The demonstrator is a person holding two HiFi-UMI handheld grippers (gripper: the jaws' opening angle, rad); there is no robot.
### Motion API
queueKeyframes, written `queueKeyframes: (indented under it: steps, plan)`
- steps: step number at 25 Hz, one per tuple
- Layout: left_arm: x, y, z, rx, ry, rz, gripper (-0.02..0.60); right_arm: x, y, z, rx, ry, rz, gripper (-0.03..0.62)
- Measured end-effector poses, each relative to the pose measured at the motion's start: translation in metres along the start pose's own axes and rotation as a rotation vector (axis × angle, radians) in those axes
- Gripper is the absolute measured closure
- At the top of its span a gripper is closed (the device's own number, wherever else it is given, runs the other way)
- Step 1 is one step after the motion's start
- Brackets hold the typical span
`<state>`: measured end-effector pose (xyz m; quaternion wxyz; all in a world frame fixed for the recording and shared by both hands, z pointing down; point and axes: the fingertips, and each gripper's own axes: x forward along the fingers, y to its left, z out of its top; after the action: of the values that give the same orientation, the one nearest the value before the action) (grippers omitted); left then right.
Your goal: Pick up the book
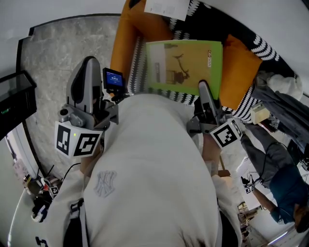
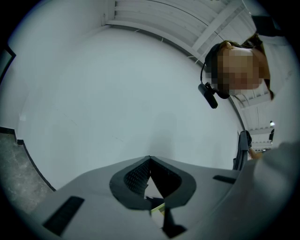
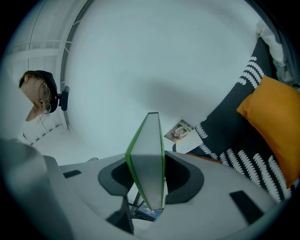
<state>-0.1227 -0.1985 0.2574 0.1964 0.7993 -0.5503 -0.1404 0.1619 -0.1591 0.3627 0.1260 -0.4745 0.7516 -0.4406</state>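
The green book (image 1: 186, 65) is held off the sofa, its cover facing up in the head view. My right gripper (image 1: 203, 90) is shut on its near edge. In the right gripper view the book (image 3: 147, 159) stands edge-on between the jaws, and both pads press its covers. My left gripper (image 1: 87, 65) hangs to the left of the book, over the floor, apart from it. In the left gripper view its jaws (image 2: 150, 161) meet at the tips with nothing between them, pointing at a blank white wall.
A black-and-white patterned sofa (image 1: 241, 29) carries orange cushions (image 1: 239, 72) (image 3: 276, 122) and a loose printed sheet (image 1: 166, 7) (image 3: 180, 131). Grey stone floor (image 1: 58, 48) lies to the left, with a dark box (image 1: 14, 96) at its edge. Grey and blue clothing (image 1: 275, 159) sits at the right.
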Motion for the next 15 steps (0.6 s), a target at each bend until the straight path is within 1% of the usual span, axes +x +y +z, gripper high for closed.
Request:
queueKeyframes:
  steps: [5, 9, 15]
  plan:
    - [-0.0010, 0.0000, 0.0007, 0.002, -0.003, 0.003, 0.572, -0.0004, -0.0002, -0.0015, 0.019, -0.001, 0.008, 0.441]
    - [-0.0004, -0.0005, -0.0002, 0.000, -0.002, 0.002, 0.572, 0.0001, 0.0004, 0.0015, -0.012, 0.002, 0.001, 0.441]
    - [-0.0002, -0.0002, -0.0004, 0.003, 0.000, 0.002, 0.572, 0.0006, 0.0006, 0.0001, -0.003, 0.004, 0.006, 0.441]
